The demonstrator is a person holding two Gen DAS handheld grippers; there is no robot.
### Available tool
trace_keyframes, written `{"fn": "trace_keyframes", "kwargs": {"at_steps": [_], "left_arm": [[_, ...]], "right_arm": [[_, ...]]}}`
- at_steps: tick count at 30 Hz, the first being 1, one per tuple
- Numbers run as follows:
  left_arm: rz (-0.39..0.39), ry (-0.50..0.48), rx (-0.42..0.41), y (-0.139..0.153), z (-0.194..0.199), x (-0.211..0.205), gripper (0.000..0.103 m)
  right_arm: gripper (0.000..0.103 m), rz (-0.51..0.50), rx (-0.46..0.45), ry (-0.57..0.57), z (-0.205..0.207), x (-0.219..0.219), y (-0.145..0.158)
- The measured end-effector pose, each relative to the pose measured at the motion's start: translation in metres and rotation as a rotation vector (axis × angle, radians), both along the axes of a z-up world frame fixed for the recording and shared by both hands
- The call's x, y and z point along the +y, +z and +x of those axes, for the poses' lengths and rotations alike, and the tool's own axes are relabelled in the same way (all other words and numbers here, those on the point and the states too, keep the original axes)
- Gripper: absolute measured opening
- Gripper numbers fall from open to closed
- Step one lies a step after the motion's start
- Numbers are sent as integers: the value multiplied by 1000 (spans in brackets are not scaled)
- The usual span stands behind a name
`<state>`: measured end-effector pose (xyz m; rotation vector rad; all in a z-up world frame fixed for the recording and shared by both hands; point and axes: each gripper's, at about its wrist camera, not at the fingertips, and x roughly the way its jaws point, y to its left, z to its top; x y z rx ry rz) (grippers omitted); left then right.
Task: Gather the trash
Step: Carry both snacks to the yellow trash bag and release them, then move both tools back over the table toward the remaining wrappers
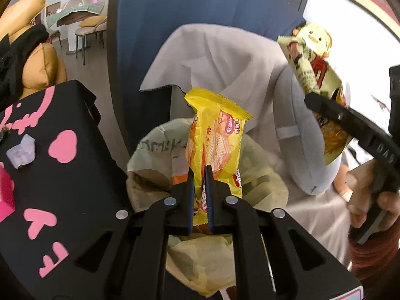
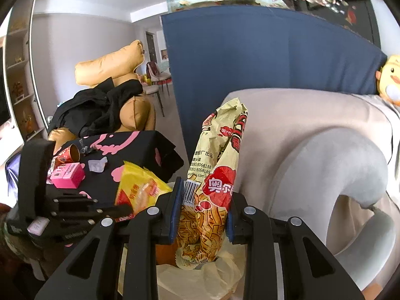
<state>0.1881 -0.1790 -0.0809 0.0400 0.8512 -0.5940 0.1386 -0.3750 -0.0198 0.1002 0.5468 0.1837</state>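
My left gripper point(image 1: 199, 172) is shut on a yellow wafer wrapper point(image 1: 217, 135), which stands up from the jaws above a bin lined with a pale yellow bag point(image 1: 150, 150). At the right edge of the left wrist view, my right gripper point(image 1: 315, 100) grips a cream noodle-snack bag point(image 1: 310, 60), with a hand point(image 1: 370, 195) on its handle. In the right wrist view the right gripper point(image 2: 203, 200) is shut on that snack bag point(image 2: 220, 165) over the bin bag point(image 2: 200, 280). The left gripper point(image 2: 122, 210) holds the yellow wrapper point(image 2: 140, 190) beside it.
A black table with pink hearts point(image 1: 50, 175) stands left of the bin. It carries a pink box point(image 2: 67, 175), a crumpled clear wrapper point(image 2: 97, 165) and a red tube point(image 2: 67, 153). A cloth-draped grey sofa point(image 2: 312, 130), a grey neck pillow point(image 1: 295, 130) and a blue panel point(image 2: 250, 57) lie behind.
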Motion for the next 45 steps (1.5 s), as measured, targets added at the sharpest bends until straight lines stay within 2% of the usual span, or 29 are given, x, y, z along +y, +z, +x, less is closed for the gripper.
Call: {"fn": "trace_keyframes", "kwargs": {"at_steps": [5, 6, 8, 9, 16, 20, 22, 27, 32, 36, 39, 42, 44, 45], "left_arm": [[16, -2, 45, -17, 6, -7, 8], [14, -5, 54, -20, 7, -7, 12], [-1, -13, 74, -23, 10, -5, 32], [-17, -5, 80, -22, 11, -2, 35], [-72, 106, 82, -7, 18, 40, 40], [-89, 173, 83, -1, 15, 73, 41], [-91, 188, 85, 0, 12, 83, 41], [-86, 216, 78, -1, 6, 108, 42], [-96, 229, 61, 1, 1, 125, 42], [-108, 245, 37, 4, -2, 141, 44], [-117, 262, 35, 3, -3, 154, 45], [-128, 284, 41, 2, -3, 167, 45], [-140, 300, 42, 2, -5, 176, 45], [-145, 307, 41, 2, -5, 181, 45]], "right_arm": [[28, 24, 17, -15, 8, -6, -8], [28, 31, 19, -16, 9, -5, -9], [28, 41, 20, -12, 8, -5, -11], [28, 41, 19, -9, 8, -4, -11], [28, 20, 8, 53, 10, 18, -16], [28, 18, -11, 146, 18, 45, -30], [28, 6, 27, 164, 27, 59, -43], [28, 2, 199, 158, 60, 79, -88], [28, -25, 337, 159, 74, 94, -121], [28, -54, 383, 157, 70, 98, -135], [28, -35, 397, 134, 68, 93, -135], [35, -24, 402, 112, 64, 89, -130], [52, -40, 396, 115, 58, 90, -125], [53, -48, 389, 116, 55, 91, -122]]}}
